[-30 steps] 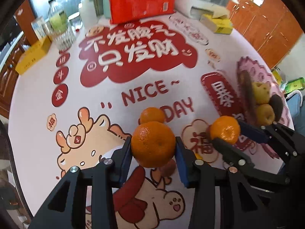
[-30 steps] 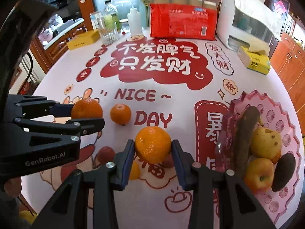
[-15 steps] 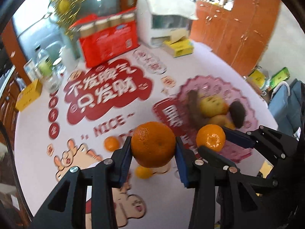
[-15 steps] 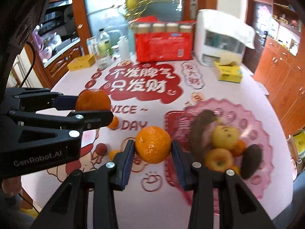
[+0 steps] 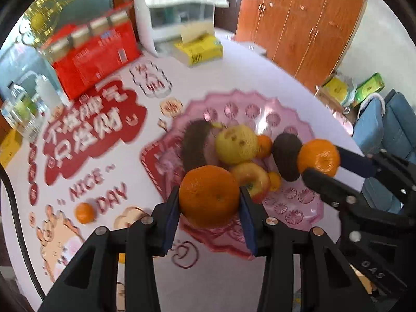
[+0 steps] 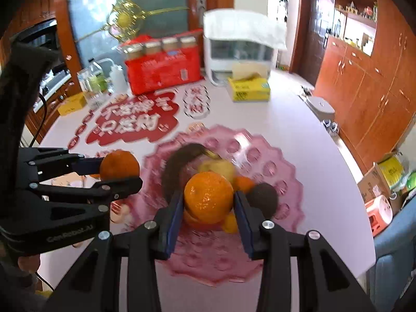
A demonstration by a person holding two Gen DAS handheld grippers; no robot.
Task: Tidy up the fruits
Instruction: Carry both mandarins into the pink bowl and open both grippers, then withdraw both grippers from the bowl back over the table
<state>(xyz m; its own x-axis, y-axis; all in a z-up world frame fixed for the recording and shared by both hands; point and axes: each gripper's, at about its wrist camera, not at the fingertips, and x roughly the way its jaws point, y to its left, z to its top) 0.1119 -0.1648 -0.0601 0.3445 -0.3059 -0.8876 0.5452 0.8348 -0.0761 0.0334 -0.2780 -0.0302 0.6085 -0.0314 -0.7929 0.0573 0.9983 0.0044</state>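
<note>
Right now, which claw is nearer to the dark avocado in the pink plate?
Right. The right claw holds its orange beside the avocado; the left claw holds another at the pink plate's far edge.

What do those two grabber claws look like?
Both the left gripper and the right gripper are black, angular frames with silver round bolts and dark blue finger pads. White "GenRobot.AI" lettering marks the left one's side. A thin black cable trails nearby.

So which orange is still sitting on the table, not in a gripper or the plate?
The small round orange beside the "DAY" lettering; it lies alone, left of the pink scalloped plate.
</note>
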